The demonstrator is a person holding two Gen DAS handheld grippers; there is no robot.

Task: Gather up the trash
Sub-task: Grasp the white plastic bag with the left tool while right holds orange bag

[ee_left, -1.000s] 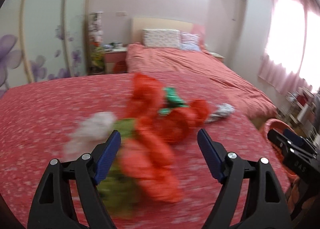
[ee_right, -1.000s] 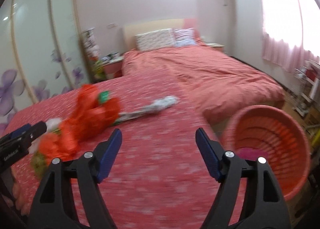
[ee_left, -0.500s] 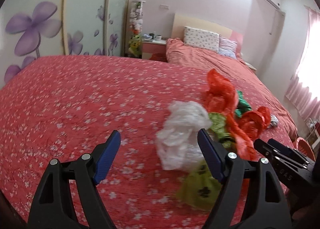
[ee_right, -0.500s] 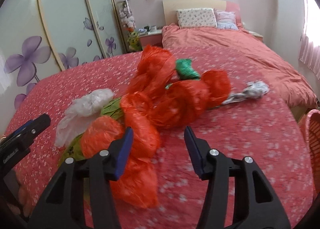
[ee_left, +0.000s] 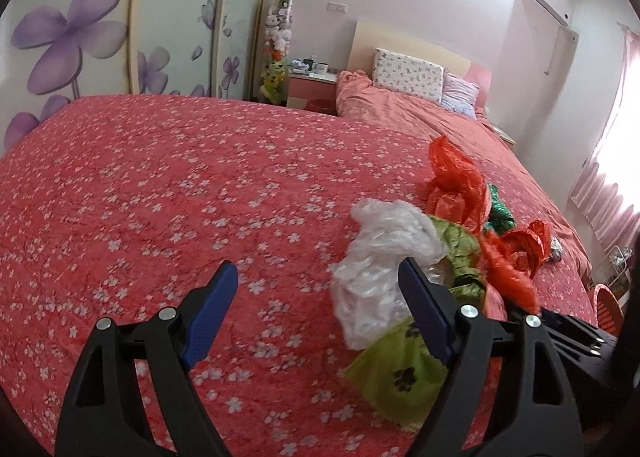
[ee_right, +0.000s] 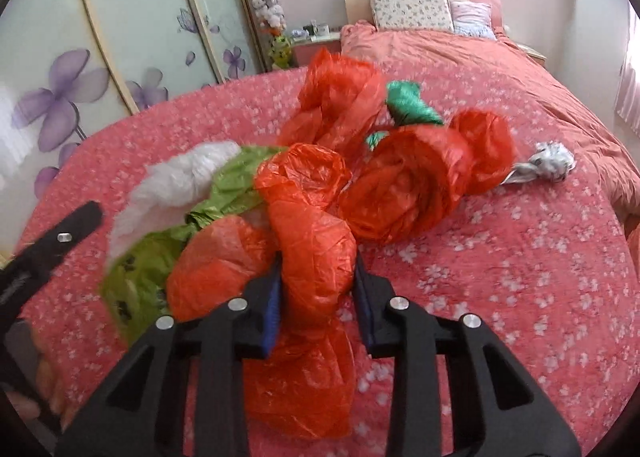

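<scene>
The trash lies in one heap on the red bedspread, at the middle of the right wrist view and at the right of the left wrist view. The right gripper has just been closing, and its jaws now pinch an orange bag low in the frame. The left gripper stands wide and holds nothing; a white bag lies just beside its right finger.

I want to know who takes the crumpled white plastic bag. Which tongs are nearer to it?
Left. The left tongs stand open, the crumpled white plastic bag against their right finger. The right tongs, whose jaws have just been closing, pinch an orange plastic bag further away.
</scene>
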